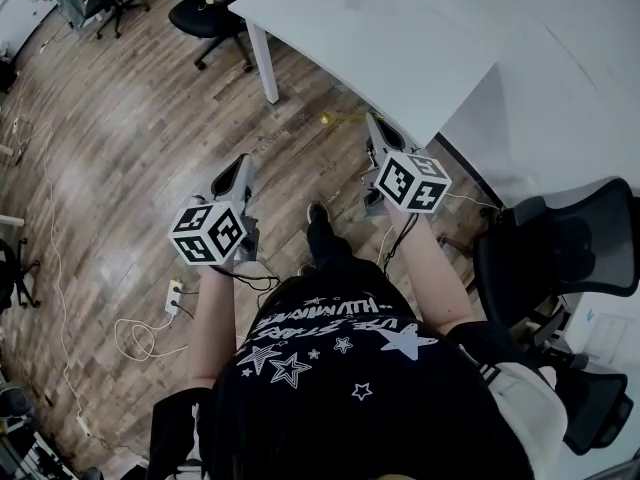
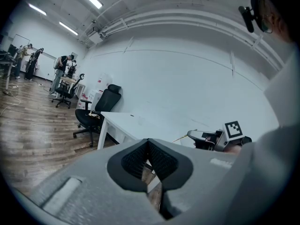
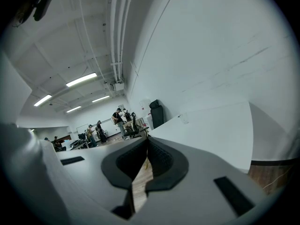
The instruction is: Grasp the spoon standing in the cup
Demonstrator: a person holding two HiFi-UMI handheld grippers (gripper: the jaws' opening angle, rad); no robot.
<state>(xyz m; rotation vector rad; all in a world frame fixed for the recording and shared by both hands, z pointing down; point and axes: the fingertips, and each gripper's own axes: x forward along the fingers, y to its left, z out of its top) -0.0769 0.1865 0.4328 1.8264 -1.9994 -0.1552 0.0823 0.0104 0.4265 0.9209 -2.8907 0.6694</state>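
— Any writing you can read from here?
— Only white lettering on the person's black shirt, among printed stars. It's upside down, and I can't make out the words.

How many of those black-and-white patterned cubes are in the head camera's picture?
2. One black-and-white patterned cube sits on the left gripper; the other on the right gripper, near the white table. None appears hidden.

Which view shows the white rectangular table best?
Head view: the white rectangular table is seen from above, top, corner and one leg clear. Left gripper view shows it distant, edge-on. Right gripper view shows only part of its top.
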